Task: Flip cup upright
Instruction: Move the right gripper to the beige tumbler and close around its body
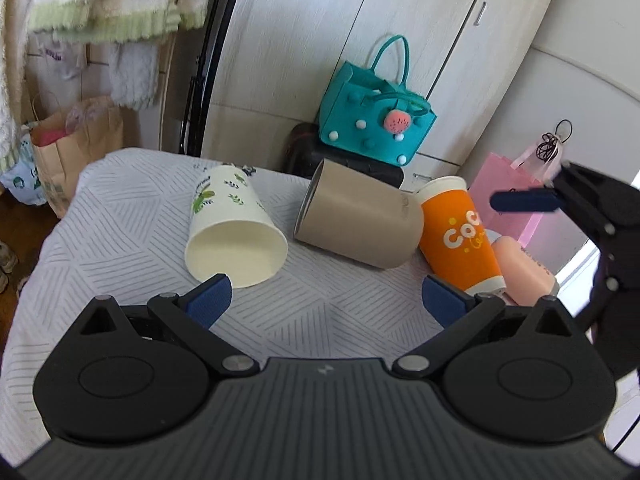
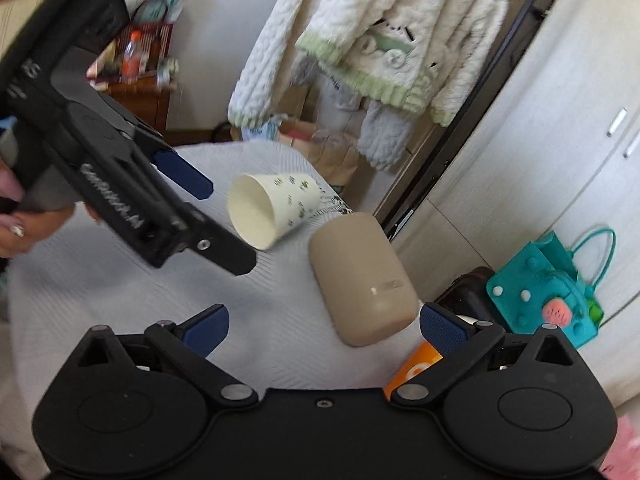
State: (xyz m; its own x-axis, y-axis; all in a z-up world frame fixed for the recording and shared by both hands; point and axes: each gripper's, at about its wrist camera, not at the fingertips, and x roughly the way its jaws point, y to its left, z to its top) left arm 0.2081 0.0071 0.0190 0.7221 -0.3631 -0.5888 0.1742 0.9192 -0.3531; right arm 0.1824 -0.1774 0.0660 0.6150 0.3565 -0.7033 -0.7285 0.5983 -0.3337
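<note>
Cups on their sides; no flip begun.
On the cloth-covered bench (image 1: pixel 120 216), beige cup (image 1: pixel 360 220) lies central, white leaf-print cup (image 1: pixel 234 236) left of it, orange cup (image 1: pixel 460 236) right, seemingly tipped. Left hand-held gripper (image 1: pixel 326 300) and right hand-held gripper (image 2: pixel 324 326) gape, empty.

- I see a white paper cup (image 1: pixel 234 230) printed with green leaf sprigs, cream inside.
- The tumbler (image 1: pixel 360 220) beside it is plain beige.
- Next comes an orange cup (image 1: pixel 460 236) with white lettering and a white base band.
- My grippers' pads (image 1: pixel 210 300) are blue on black frames.
- The tablecloth (image 1: pixel 120 240) is white with grey line patterns.
- The bag (image 1: pixel 376 120) is teal with white dots.
</note>
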